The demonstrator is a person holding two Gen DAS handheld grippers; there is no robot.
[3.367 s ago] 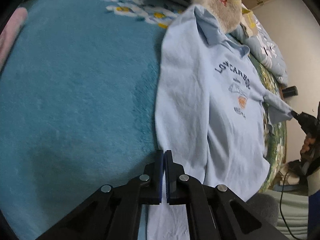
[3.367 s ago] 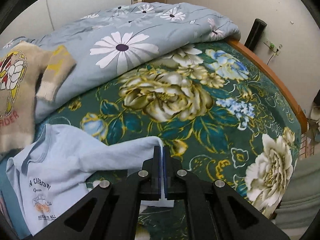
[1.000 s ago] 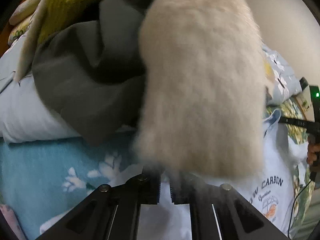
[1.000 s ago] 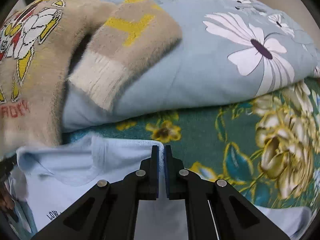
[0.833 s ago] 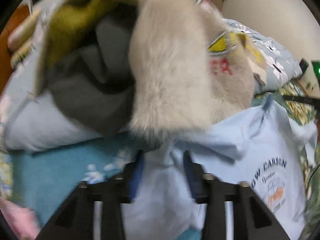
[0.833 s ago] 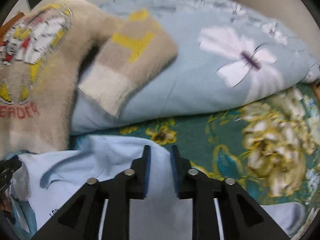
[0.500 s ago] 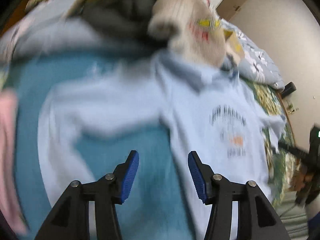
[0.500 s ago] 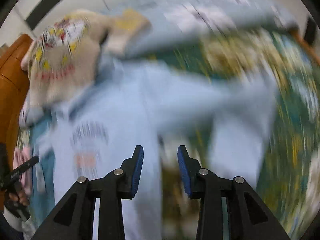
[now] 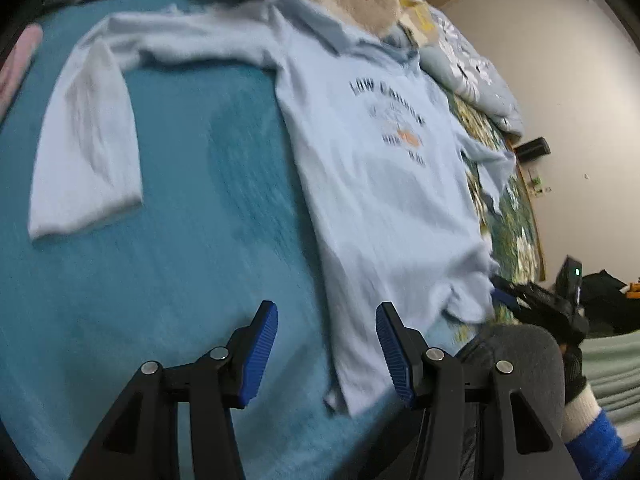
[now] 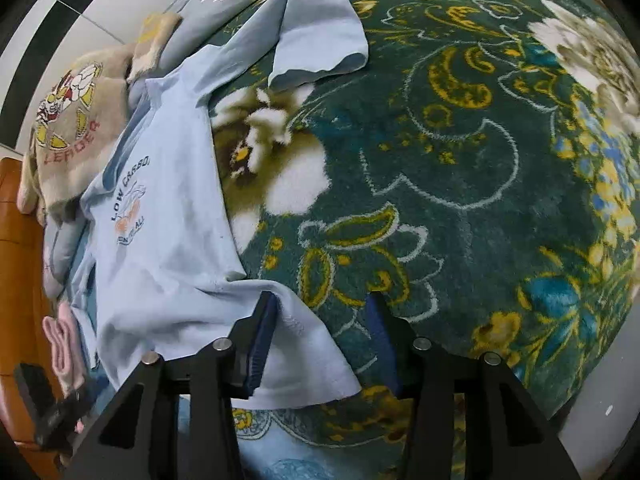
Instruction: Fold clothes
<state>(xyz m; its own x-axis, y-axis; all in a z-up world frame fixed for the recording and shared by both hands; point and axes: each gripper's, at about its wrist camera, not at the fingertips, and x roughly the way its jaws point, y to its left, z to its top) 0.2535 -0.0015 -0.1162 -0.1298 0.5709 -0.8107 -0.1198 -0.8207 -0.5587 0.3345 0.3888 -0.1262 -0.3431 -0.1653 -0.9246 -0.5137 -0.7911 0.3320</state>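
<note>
A light blue polo shirt (image 9: 380, 184) with a dark chest print lies face up and spread flat on the bed, both sleeves out to the sides. My left gripper (image 9: 326, 348) is open and empty above the shirt's bottom left hem corner. The shirt also shows in the right wrist view (image 10: 160, 232). My right gripper (image 10: 320, 344) is open, and the shirt's bottom right hem corner lies loose between its fingers. The right gripper also shows in the left wrist view (image 9: 516, 300), at that hem corner.
The shirt lies across a teal blanket (image 9: 180, 240) and a dark green floral blanket (image 10: 460, 200). A beige fuzzy sweater (image 10: 72, 128) and a grey-blue flowered quilt (image 9: 472, 68) are piled past the collar. A pink cloth (image 10: 64, 344) lies at the left.
Both grippers let go of the sleeve ends near the collar, opened, and swung back down to the shirt's hem. The sleeves now lie spread out to the sides.
</note>
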